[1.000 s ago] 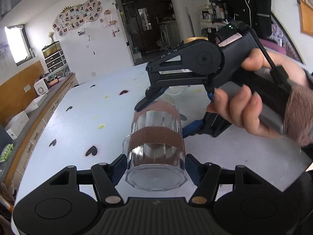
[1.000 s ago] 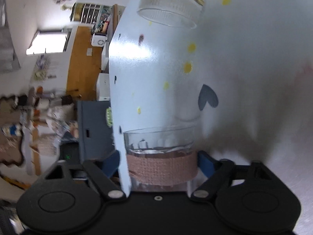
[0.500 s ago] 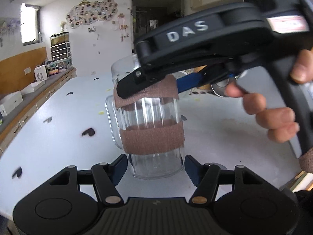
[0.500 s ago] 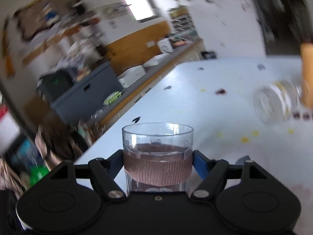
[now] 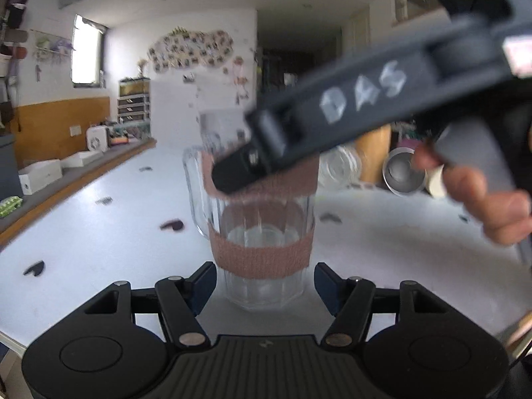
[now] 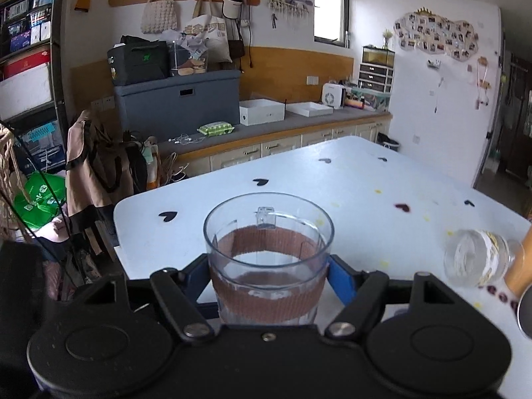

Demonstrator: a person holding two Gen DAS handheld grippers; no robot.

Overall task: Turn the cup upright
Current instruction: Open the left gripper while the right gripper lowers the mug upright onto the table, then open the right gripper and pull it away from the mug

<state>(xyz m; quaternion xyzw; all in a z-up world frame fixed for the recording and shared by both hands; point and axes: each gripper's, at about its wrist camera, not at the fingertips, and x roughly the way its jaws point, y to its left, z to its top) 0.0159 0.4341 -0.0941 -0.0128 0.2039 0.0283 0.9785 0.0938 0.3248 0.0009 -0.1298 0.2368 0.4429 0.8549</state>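
A clear plastic cup (image 5: 262, 232) with two brown tape bands and a side handle stands upright on the white table (image 5: 99, 239), mouth up. My left gripper (image 5: 265, 282) is open, its blue fingers either side of the cup's base, apart from it. My right gripper (image 6: 270, 274) is shut on the cup (image 6: 268, 266) around its upper brown band; it crosses the left wrist view from the upper right, over the cup's rim.
A clear glass jar (image 6: 475, 259) lies on its side at the table's right, next to an orange cylinder (image 6: 518, 266). A metal bowl (image 5: 404, 173) lies behind in the left wrist view. A counter with white boxes (image 6: 262, 111) runs beyond the table's far edge.
The cup has been turned from lying bottom-toward-me to standing upright on the table, held by the right gripper. The left fingers now stand a little wider from the cup.
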